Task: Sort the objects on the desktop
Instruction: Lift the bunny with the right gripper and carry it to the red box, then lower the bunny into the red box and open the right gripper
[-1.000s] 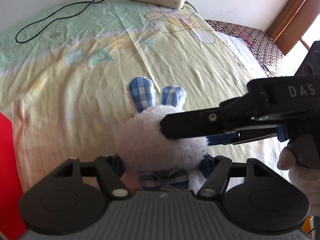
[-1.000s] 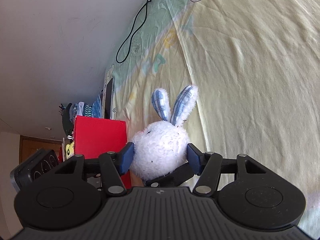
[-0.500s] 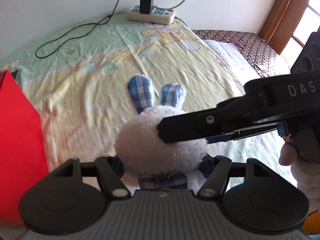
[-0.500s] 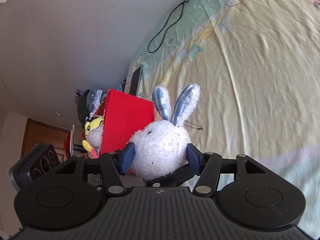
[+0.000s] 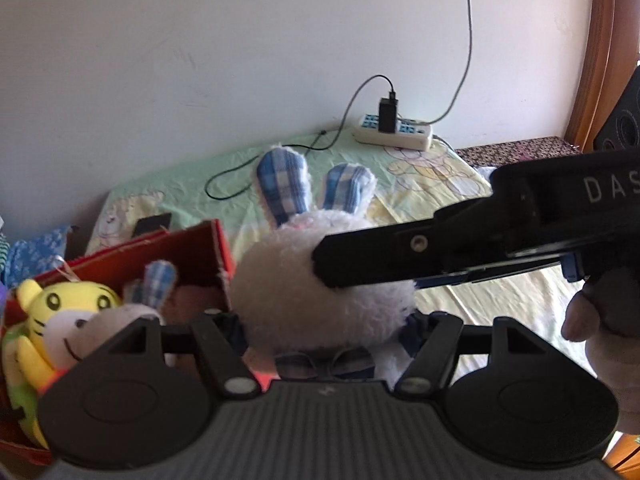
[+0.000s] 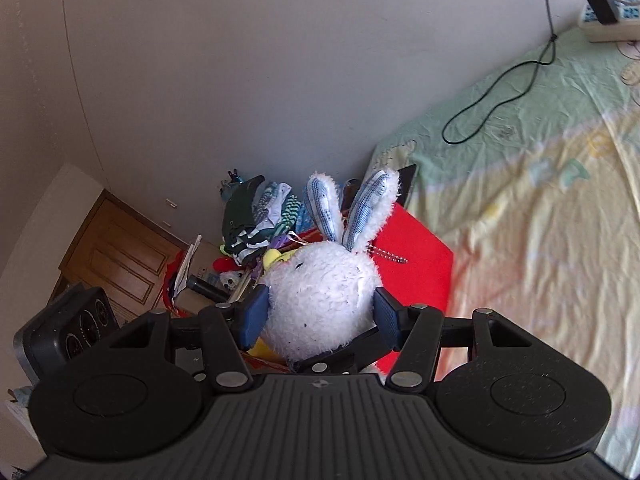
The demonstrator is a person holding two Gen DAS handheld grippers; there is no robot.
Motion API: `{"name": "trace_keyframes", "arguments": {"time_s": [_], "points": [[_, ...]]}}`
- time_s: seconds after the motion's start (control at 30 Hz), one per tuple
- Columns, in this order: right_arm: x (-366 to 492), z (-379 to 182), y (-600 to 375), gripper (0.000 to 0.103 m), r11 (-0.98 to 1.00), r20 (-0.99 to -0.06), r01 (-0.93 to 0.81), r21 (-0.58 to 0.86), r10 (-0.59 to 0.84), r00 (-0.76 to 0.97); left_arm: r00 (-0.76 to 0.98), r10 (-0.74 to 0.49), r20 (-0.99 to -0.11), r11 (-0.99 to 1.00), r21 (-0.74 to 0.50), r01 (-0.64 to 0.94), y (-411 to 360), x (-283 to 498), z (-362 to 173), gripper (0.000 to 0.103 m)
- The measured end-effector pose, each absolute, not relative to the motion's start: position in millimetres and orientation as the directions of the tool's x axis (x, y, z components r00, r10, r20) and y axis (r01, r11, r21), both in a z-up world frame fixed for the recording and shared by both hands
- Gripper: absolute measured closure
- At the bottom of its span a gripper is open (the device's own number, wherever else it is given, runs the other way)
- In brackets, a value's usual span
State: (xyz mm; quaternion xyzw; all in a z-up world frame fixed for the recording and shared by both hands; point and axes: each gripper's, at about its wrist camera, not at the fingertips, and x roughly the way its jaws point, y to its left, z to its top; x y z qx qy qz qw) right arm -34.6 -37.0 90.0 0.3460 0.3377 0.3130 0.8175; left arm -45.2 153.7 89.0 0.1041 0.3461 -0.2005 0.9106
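Sorting looks partly done: the open red cardboard box (image 5: pixel 200 248) at the bed's edge already holds a yellow tiger plush (image 5: pixel 60 312) and a second small plush with a blue checked ear (image 5: pixel 156 280), while the fluffy white rabbit plush with blue checked ears (image 6: pixel 320 300) is in the air just beside and above it, not yet inside. The right claw (image 6: pixel 320 314) grips the rabbit's round head, its blue pads (image 6: pixel 386 316) pressed into the fur on either side. The left claw (image 5: pixel 324 336) is closed on the rabbit's lower body near the checked bow, though fur hides the actual contact there. From the left wrist view, the rabbit hangs over the box's right wall, with the pale yellow-green cartoon bedsheet (image 5: pixel 440 176) behind it. What seems left for this item is carrying it over the opening and letting go with both claws. No other loose toys show on the visible sheet; only a white power strip (image 5: pixel 394 136) and a black cable (image 6: pixel 500 100) lie near the far edge by the wall.
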Motion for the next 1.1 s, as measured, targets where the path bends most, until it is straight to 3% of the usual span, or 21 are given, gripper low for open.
{"name": "trace_keyframes", "arguments": {"time_s": [0.2, 0.37, 0.53, 0.67, 0.87, 1.1], "points": [[-11, 87, 7, 0.044, 0.584, -0.330, -0.325, 0.744, 0.744, 0.581, 0.678, -0.304, -0.669, 0.908, 0.011, 0.419, 202, -25, 92, 0.032], [-3, 79, 29, 0.044, 0.546, -0.288, -0.313, 0.777, 0.751, 0.595, 0.706, -0.272, -0.654, 0.912, 0.059, 0.406, 228, -22, 93, 0.032], [-3, 77, 53, 0.045, 0.655, -0.354, -0.316, 0.686, 0.680, 0.643, 0.688, -0.265, -0.675, 0.911, 0.058, 0.408, 241, -5, 75, 0.032], [-7, 81, 48, 0.056, 0.712, -0.366, -0.307, 0.631, 0.622, 0.692, 0.706, -0.273, -0.653, 0.897, 0.093, 0.433, 235, -14, 69, 0.027], [-14, 85, 45, 0.059, 0.737, -0.373, -0.283, 0.614, 0.586, 0.719, 0.724, -0.290, -0.626, 0.863, 0.155, 0.481, 222, -32, 66, 0.025], [-26, 94, 65, 0.059, 0.785, -0.398, -0.297, 0.543, 0.552, 0.733, 0.645, -0.391, -0.656, 0.832, 0.048, 0.553, 238, -45, 72, 0.023]]}}
